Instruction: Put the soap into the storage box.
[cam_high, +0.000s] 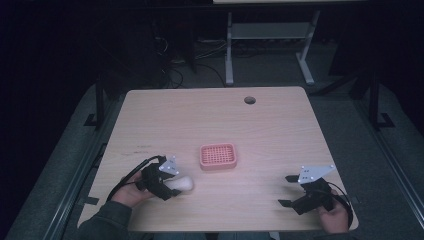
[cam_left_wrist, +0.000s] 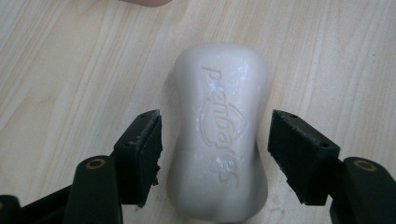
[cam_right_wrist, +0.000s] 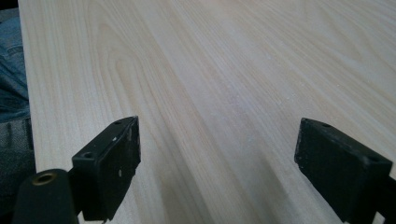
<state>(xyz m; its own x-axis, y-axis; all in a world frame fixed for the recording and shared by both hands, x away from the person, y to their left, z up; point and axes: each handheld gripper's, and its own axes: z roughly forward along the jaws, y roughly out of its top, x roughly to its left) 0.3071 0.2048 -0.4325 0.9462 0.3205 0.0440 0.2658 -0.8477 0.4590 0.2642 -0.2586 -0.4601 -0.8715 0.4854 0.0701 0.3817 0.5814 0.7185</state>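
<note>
Soap (cam_left_wrist: 219, 135) lies flat on the desk (cam_high: 280, 130) at lower left of the high view, between the spread jaws of the left tongs (cam_high: 172, 184), neither pad touching it. To grip well, I'd centre the jaws on its narrow waist and close evenly. The pink tray (cam_high: 218, 156) sits near, mid-frame. Right tongs (cam_high: 288, 190) hover spread at lower right, holding nothing

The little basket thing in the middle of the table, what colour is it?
The basket is pinkish-red with a grid-patterned bottom, clearest in the high view.
</note>
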